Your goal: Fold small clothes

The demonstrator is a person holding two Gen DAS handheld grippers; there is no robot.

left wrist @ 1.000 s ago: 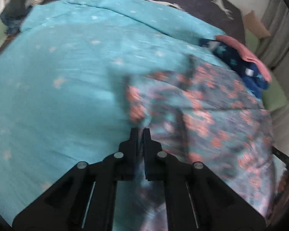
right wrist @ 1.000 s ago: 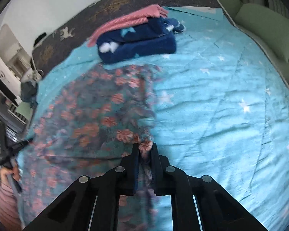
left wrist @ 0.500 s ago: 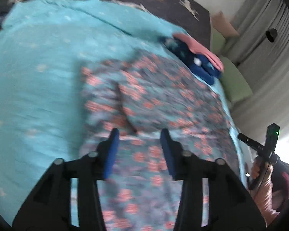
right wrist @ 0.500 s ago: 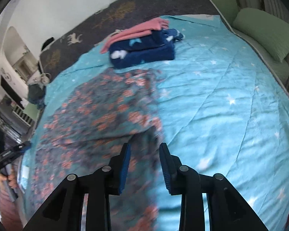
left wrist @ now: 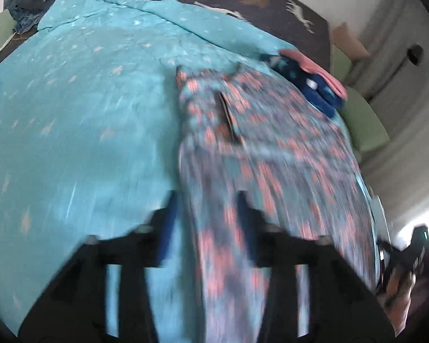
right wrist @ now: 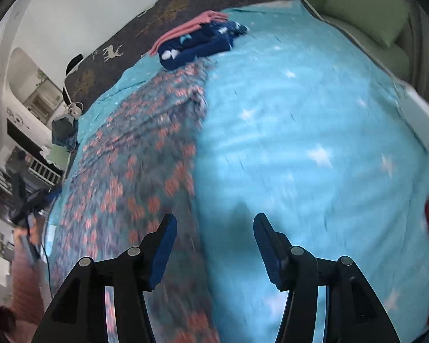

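No text, label, brand, number or sign can be read in either view; both pictures are smeared by motion blur; the floral garment point(left wrist: 266, 143), the turquoise star-print blanket point(right wrist: 314, 131) and the folded pile of clothes point(right wrist: 197, 43) at the far end carry patterns only, with no lettering; the dark cover with deer figures point(right wrist: 111, 53) beyond the blanket shows pictures, not words; a white appliance point(right wrist: 20, 120) at the far left of the right wrist view bears a small dark mark, too small and blurred to make out.
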